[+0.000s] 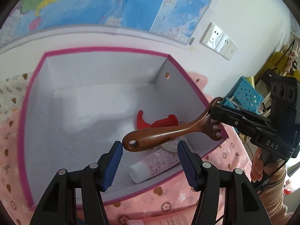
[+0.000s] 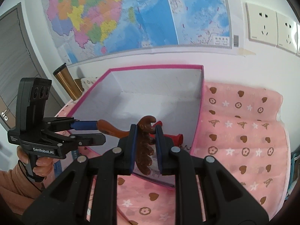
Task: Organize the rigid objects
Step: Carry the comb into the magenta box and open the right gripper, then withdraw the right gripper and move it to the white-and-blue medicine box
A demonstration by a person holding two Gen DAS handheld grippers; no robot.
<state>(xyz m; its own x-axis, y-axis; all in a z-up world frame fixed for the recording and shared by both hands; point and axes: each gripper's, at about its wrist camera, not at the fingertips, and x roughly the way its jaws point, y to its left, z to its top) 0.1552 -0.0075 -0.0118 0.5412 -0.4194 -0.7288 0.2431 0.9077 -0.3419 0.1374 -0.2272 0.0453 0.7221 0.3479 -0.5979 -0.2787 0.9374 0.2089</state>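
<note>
A large wall map (image 2: 131, 18), mostly blue sea with patchwork coloured regions, carries small print too blurred to read; a barcode sits at its lower right corner. Below it stands an open box (image 1: 24, 112) with a pink rim and pale grey inside, on a pink cloth (image 2: 243, 131) printed with hearts, stars and flowers. The left gripper (image 1: 150, 153) bears "GenRobot.AI" in white on its body, seen from the right wrist; the right gripper (image 2: 144, 146) shows the letters "DAS" in the left wrist view. Each is carried by a hand (image 2: 40, 166) wrapped round a pistol handle, both tools tilted downward over the box's near edge. A brown wooden comb (image 1: 159, 133) hangs above the box interior: the right gripper is clamped on its toothed end, while the handle end with its hole lies between the left gripper's blue pads, touching the one on the left of that view, the other standing clear. On the box floor lie a red plastic piece (image 1: 155, 121) and a white tube (image 1: 155, 163) with fine illegible print.
</note>
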